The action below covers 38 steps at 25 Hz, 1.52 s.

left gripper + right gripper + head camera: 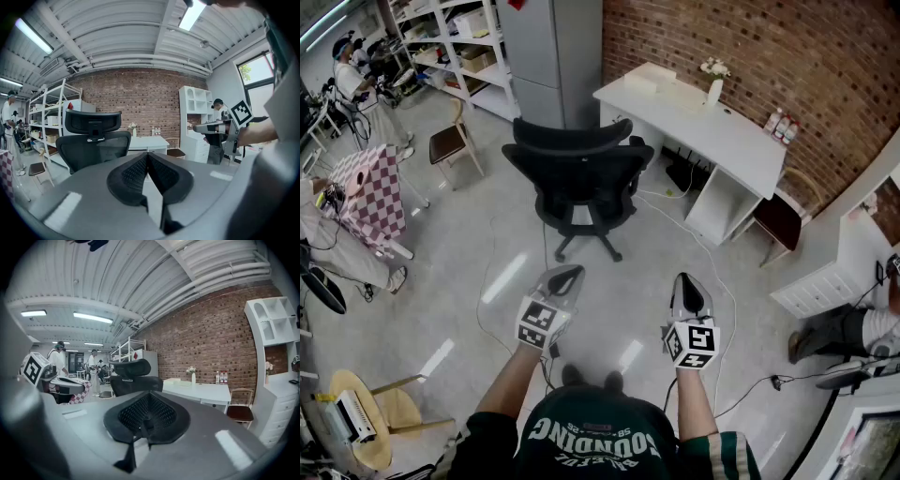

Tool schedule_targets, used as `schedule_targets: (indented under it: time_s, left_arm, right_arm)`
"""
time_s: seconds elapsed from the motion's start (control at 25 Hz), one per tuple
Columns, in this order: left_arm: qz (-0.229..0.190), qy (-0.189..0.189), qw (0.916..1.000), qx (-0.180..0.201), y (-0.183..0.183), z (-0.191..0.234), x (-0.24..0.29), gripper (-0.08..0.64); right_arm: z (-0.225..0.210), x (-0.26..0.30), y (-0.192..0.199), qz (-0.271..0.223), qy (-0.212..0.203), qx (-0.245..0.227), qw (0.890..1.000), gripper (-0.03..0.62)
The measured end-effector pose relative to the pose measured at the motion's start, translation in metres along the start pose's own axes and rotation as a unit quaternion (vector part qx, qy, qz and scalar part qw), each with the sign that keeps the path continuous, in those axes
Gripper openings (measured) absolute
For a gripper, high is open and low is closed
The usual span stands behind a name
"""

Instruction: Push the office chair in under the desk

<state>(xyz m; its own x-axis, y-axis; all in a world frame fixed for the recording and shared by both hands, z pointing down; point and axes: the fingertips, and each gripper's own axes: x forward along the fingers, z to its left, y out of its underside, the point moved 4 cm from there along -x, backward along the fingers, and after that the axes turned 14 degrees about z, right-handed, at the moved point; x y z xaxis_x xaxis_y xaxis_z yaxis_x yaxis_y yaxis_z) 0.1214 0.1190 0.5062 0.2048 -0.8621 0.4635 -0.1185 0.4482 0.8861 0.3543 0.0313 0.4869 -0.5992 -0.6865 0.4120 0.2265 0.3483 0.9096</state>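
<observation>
Floor [478,220] parts office chair [577,176], near desk [686,120] edge, from closed left hand-held gripper [568,276] and closed right hand-held gripper [688,282].

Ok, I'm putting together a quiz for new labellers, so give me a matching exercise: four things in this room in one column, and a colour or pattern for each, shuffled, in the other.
Things
1. office chair
2. desk
3. small chair at the desk's end
4. draped cloth at far left

Looks
A. white
B. checked
C. black
D. dark brown seat

Pairs: 1-C, 2-A, 3-D, 4-B
</observation>
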Motion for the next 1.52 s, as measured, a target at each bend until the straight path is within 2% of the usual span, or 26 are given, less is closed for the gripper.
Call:
schedule_targets:
  time_s: [0.24, 0.4, 0.72, 1.0, 1.52]
  left_arm:
    - [0.002, -0.004, 1.0, -0.003, 0.015, 0.017, -0.005, 0.011]
    - [-0.01, -0.003, 0.9999, -0.002, 0.008, 0.025, -0.01, 0.011]
    - [-0.024, -0.012, 0.9996, -0.005, 0.015, 0.059, -0.023, 0.011]
    - [-0.032, -0.025, 0.9991, -0.009, 0.025, 0.107, -0.047, 0.011]
    - [-0.034, -0.057, 0.9978, -0.009, 0.032, 0.168, -0.053, 0.011]
  right_arm:
    - [0.023, 0.005, 0.001, 0.001, -0.007, -0.006, 1.0, -0.014]
    - [0.031, 0.005, -0.003, -0.012, -0.006, -0.002, 1.0, -0.001]
    - [0.063, 0.023, -0.008, -0.003, -0.034, -0.01, 0.999, 0.0]
    - [0.094, 0.04, -0.02, -0.02, -0.019, 0.013, 1.0, -0.001]
    - [0.114, 0.067, -0.035, -0.028, -0.005, -0.016, 0.999, -0.014]
